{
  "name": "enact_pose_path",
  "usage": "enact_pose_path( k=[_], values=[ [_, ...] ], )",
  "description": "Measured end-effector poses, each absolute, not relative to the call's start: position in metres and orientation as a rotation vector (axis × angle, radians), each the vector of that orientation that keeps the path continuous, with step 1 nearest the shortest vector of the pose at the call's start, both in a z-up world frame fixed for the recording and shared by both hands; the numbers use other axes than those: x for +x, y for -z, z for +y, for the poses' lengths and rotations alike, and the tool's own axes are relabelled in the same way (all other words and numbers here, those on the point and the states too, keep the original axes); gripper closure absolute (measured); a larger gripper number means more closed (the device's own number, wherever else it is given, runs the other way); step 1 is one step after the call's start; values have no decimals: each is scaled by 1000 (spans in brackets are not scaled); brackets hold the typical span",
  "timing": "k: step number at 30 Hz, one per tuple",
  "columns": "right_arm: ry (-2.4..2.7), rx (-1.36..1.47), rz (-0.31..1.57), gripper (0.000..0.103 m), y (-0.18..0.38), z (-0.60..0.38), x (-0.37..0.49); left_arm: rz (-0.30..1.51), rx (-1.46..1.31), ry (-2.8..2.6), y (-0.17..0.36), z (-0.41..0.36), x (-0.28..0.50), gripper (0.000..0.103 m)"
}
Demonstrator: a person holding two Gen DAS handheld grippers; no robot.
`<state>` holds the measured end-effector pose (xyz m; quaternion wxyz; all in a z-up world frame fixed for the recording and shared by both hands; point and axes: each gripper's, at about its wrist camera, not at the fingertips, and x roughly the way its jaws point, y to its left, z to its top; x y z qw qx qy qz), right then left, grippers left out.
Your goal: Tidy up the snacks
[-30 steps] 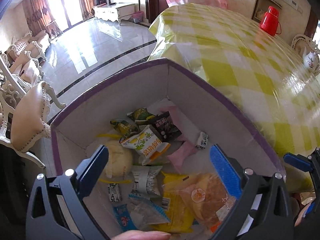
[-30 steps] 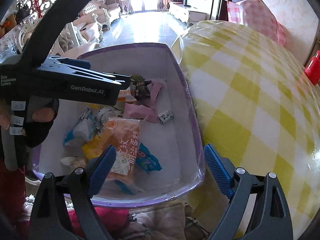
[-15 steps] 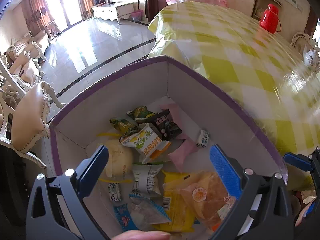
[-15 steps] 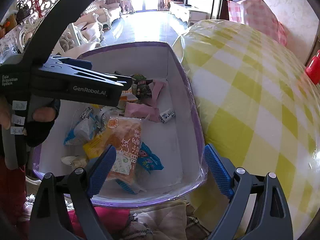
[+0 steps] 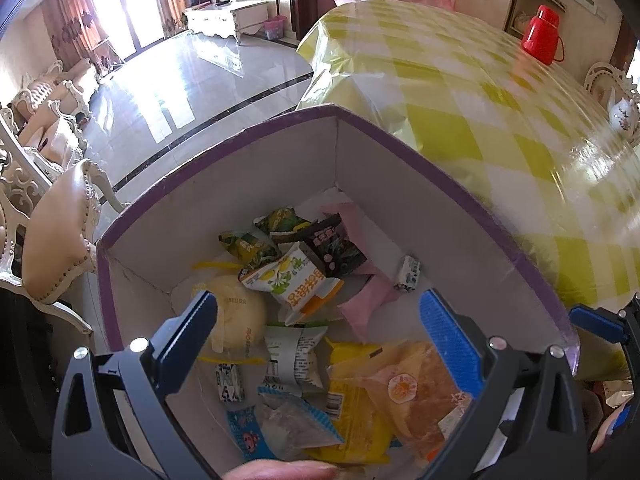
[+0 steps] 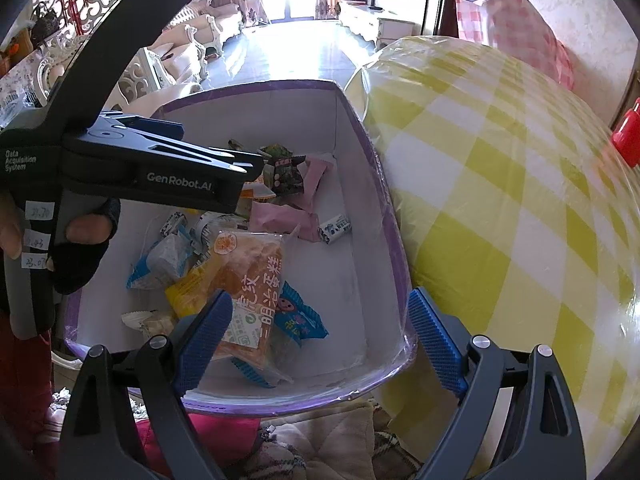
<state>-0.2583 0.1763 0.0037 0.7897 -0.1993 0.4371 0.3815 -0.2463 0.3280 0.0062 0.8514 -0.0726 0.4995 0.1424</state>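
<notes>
A: Main thing is the purple-edged box (image 5: 460,196), white inside, sitting just beside the table with the yellow check cloth (image 5: 500,92). Snacks are all in it, heaped on the bottom.

B: Which ones are readable?

A: Orange cake packet (image 6: 248,280) nearest the cameras, over a yellow packet (image 5: 352,420). A blue-edged packet (image 5: 292,420) next to those. Round pale bun (image 5: 236,320) in clear wrap on the left side in the left wrist view. White packet with orange end (image 5: 296,280) mid-pile, dark packet (image 5: 336,248) and two green ones (image 5: 248,246) toward the far wall, pink packets (image 5: 368,300) to the right, one small white-and-blue candy (image 5: 408,274) lying apart near the right wall.

B: Grippers?

A: Left gripper (image 5: 318,328) hangs over the box, angled down, jaws wide, nothing between the blue pads. Right gripper (image 6: 320,332) the same, wide, empty, over the near rim; its left pad overlaps the cake packet in view, contact can't be told.

B: Anything else?

A: The left gripper's body shows in the right wrist view with a gloved hand (image 6: 80,256) on the handle. A fingertip at the bottom edge of the left view. Red thermos (image 5: 542,36) on the far side of the table, teapot (image 5: 622,114) at its right edge, cream chair (image 5: 56,236) left of the box.
</notes>
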Motion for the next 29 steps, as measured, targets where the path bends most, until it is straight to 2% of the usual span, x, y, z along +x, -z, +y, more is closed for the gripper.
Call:
enact_pose_path(
  k=[29],
  values=[
    [-823,-432,943,16,-4,177,-259,1070,-171,-292,-2,331,-244,2]
  ],
)
